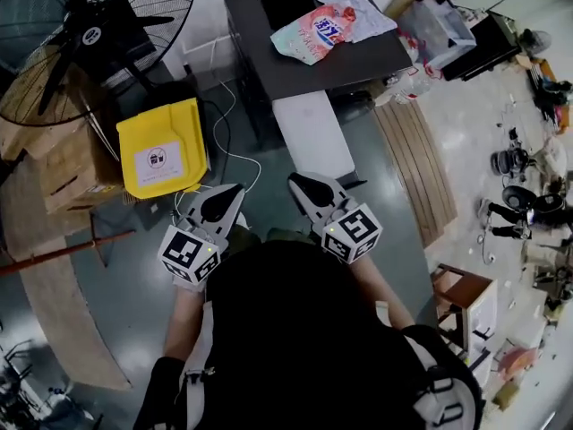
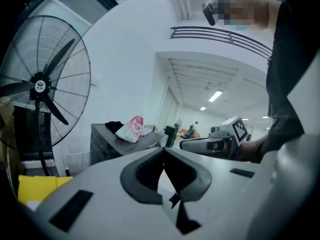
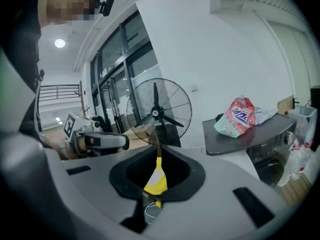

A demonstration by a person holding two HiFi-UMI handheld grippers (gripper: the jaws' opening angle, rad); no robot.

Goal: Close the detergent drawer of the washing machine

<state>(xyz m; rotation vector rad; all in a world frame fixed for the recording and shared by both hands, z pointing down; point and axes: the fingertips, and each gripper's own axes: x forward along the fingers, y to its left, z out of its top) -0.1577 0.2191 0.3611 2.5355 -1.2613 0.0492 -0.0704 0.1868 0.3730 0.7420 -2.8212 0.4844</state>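
Left gripper is sitting fully shut, tips touching, nothing between them. Right gripper is also showing its tips together, with only a thin slit between the pads. It's gripping nothing, and the yellow bin is showing through the slit. Both are hanging in free air side by side, close in front of the person, pointing toward the washing machine and well apart from it. The machine's dark top is carrying a pink detergent bag, a black cloth and a pale cloth. Can't make out the detergent drawer in any view. A big floor fan is standing at left, beyond the bin.
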